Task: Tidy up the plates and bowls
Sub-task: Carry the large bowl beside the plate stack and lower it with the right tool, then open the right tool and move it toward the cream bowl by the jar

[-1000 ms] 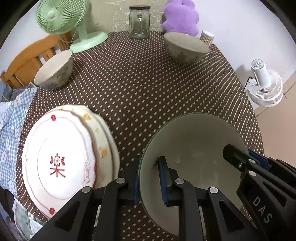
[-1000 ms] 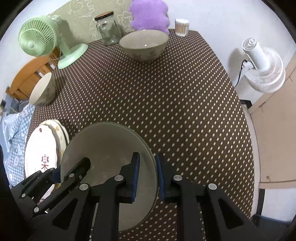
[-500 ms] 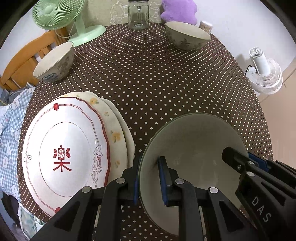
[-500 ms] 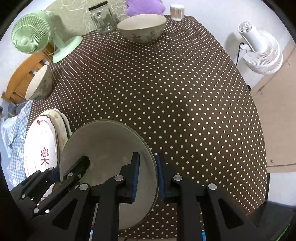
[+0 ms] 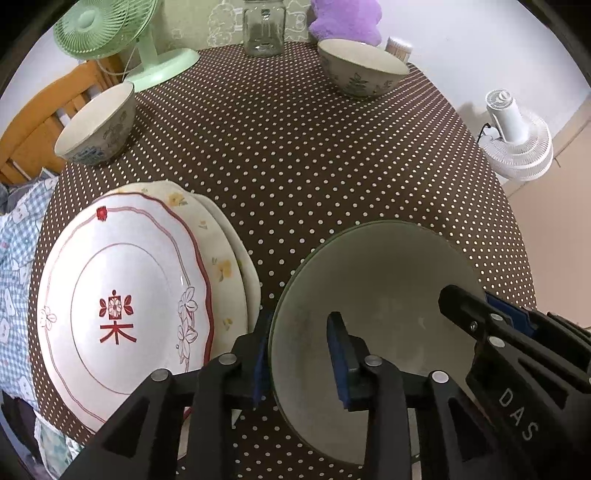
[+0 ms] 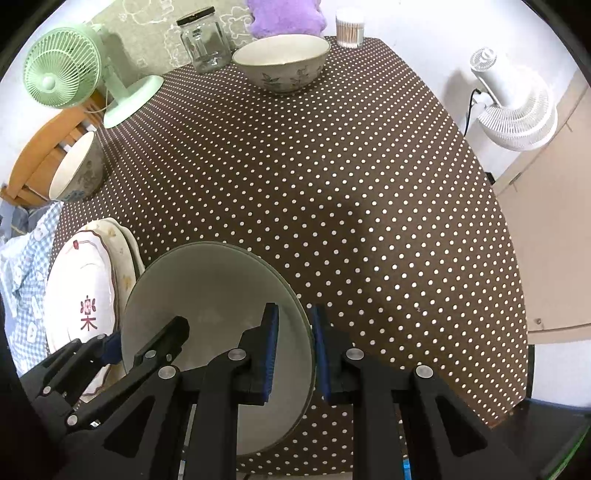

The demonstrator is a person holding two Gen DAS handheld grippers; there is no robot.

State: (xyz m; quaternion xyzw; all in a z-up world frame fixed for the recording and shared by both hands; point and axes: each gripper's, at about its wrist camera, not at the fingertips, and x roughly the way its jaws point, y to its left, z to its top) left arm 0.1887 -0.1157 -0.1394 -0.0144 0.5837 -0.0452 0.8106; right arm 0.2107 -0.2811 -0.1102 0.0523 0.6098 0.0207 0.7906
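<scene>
A large grey-green bowl (image 5: 373, 280) is held above the table's near edge by both grippers. My left gripper (image 5: 299, 354) is shut on its left rim, and my right gripper (image 6: 293, 347) is shut on its right rim (image 6: 295, 306). To its left lies a stack of plates (image 5: 122, 306), the top one white with a red pattern; it also shows in the right wrist view (image 6: 81, 295). A floral bowl (image 5: 99, 125) sits at the far left and another floral bowl (image 5: 362, 70) at the far right.
The table has a brown polka-dot cloth (image 5: 295, 147). A green fan (image 5: 110, 33), a glass jar (image 5: 264, 27), a purple plush (image 5: 343, 18) and a cotton-swab cup (image 6: 349, 22) stand at the back. A white fan (image 6: 513, 107) stands on the floor to the right. A wooden chair (image 5: 33, 125) is at left.
Both grippers have risen and pulled back with the large bowl, so the table looks farther away. Their hold on the bowl is unchanged.
</scene>
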